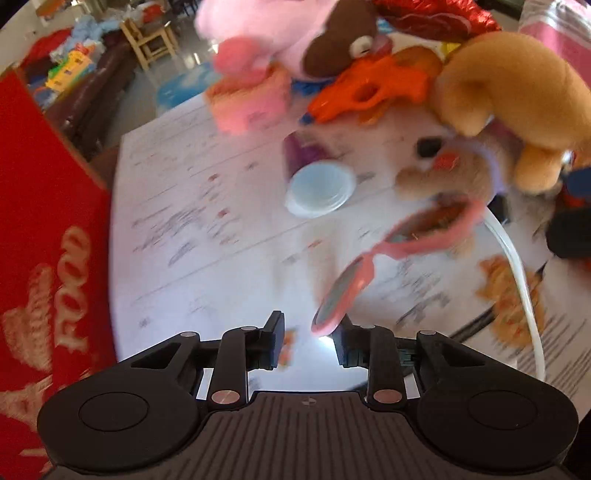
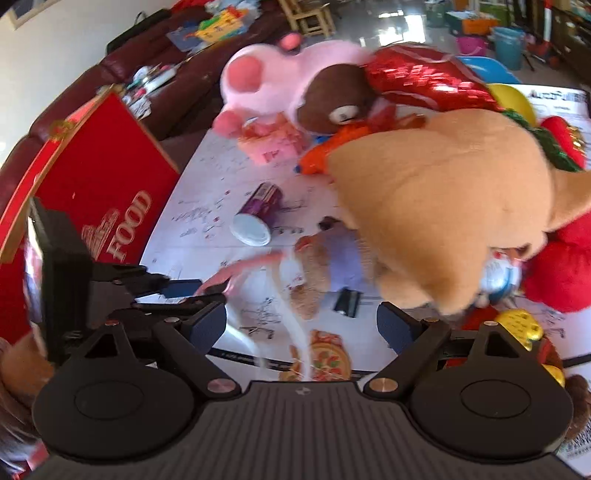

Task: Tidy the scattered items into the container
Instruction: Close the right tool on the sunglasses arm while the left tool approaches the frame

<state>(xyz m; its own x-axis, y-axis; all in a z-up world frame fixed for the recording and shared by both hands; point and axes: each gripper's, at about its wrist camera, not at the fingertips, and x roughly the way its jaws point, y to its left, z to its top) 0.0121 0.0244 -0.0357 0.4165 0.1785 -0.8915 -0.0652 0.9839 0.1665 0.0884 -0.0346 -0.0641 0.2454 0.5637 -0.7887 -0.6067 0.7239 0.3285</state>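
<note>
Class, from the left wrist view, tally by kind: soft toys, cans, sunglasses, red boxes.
Soft toys: 4 (pink, dark brown, tan, small beige)
Cans: 1
Sunglasses: 1
Red boxes: 1
Total: 7

My left gripper (image 1: 308, 345): matt black plastic, ribbed housing. Tan plush toy (image 2: 443, 206) fuzzy cloth. Red box (image 2: 107, 177) smooth printed cardboard. Desk (image 1: 207, 229) covered in printed paper. Purple can (image 2: 264, 201) glossy, white plastic lid.
</note>
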